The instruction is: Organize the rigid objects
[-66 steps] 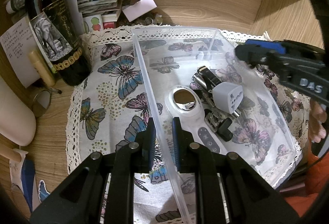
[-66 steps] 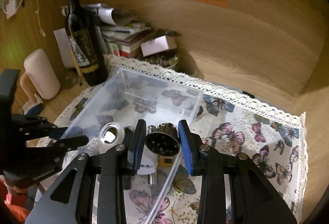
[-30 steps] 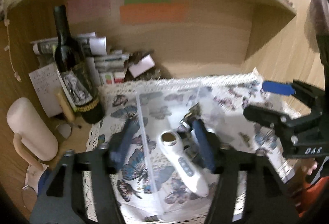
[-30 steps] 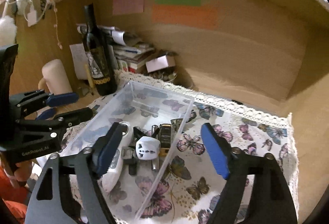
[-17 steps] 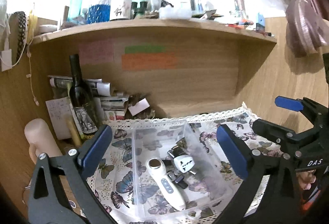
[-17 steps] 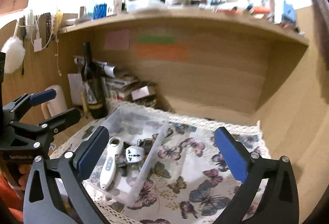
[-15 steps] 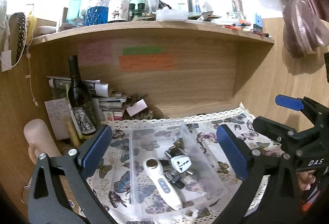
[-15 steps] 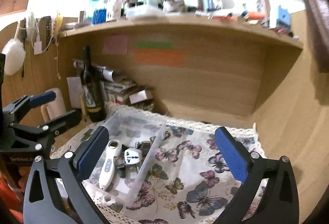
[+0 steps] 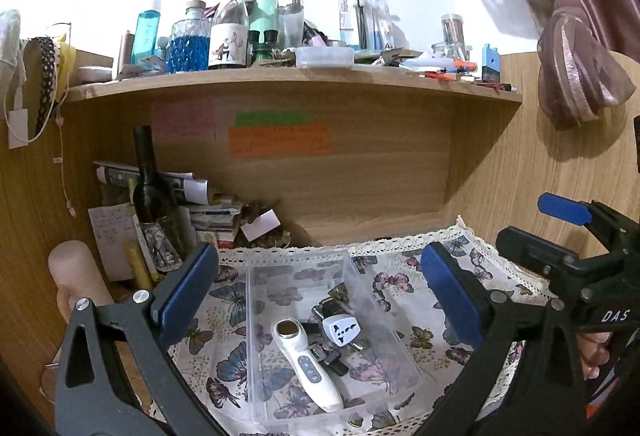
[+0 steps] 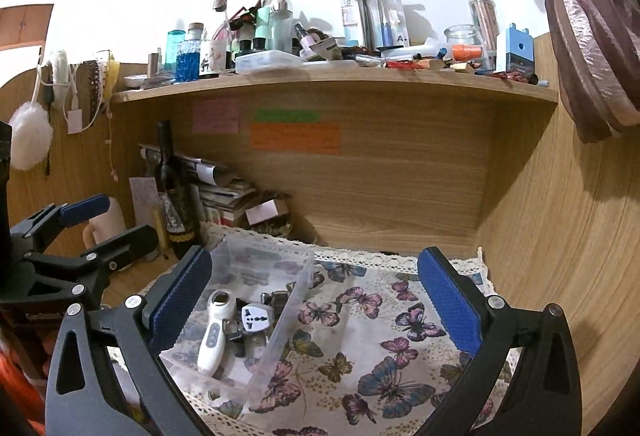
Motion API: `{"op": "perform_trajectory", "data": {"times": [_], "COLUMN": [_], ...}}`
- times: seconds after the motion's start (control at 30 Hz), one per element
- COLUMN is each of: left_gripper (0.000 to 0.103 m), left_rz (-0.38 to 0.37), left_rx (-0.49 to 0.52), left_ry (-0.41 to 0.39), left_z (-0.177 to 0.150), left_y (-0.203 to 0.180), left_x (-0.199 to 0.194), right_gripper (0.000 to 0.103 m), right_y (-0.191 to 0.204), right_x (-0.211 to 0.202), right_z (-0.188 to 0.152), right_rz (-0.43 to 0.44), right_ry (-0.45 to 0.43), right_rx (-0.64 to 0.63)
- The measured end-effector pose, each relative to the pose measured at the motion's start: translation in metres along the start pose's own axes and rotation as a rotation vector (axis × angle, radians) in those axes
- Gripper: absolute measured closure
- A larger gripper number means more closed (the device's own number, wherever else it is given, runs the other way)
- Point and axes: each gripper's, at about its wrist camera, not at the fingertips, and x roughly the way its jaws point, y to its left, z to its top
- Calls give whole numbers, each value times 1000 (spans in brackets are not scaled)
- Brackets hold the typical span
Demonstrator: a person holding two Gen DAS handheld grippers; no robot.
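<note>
At the far left a cream cylinder-shaped object (image 9: 74, 276) stands on the wooden surface (image 9: 120, 294) beside a handwritten note (image 9: 112, 236). Next to it a dark wine bottle (image 9: 154, 203) with an elephant label stands upright in front of a heap of papers and booklets (image 9: 200, 207). Above, pink, green and orange sticky notes (image 9: 280, 139) sit on the back panel, and the shelf (image 9: 288, 83) over them is crowded with bottles and jars.

The left gripper (image 9: 320, 296) has its blue-padded jaws spread wide with nothing between the pads. Framed between them, a clear plastic box (image 9: 256, 316) rests on a butterfly-print cloth (image 9: 404, 288) with a lace edge. Inside the box lie a white handheld device (image 9: 308, 368) with a round metal head, a white travel plug adapter (image 9: 340, 330) just to its right, and several small dark and metallic items (image 9: 330, 310) clustered around them, too tangled to tell apart.

In the right wrist view the right gripper (image 10: 316, 296) is likewise wide apart and empty, held over the box's right wall and the bare cloth beside it. Far right, a mauve curtain (image 9: 576, 83) hangs tied against the wooden side panel.
</note>
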Motion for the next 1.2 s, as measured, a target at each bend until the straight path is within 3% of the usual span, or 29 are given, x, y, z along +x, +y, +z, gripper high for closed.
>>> {"op": "perform_trajectory", "data": {"times": [1.2], "left_gripper": [0], "left_rz": [-21], "left_rx": [-5], "left_ry": [27], "left_z": [-5], "left_y": [-1], "left_x": [8], "right_gripper": [0], "right_y": [6], "right_x": [6], "right_z": [-3], "right_rz": [-11], "right_ry": [25], "right_rx": [19]}}
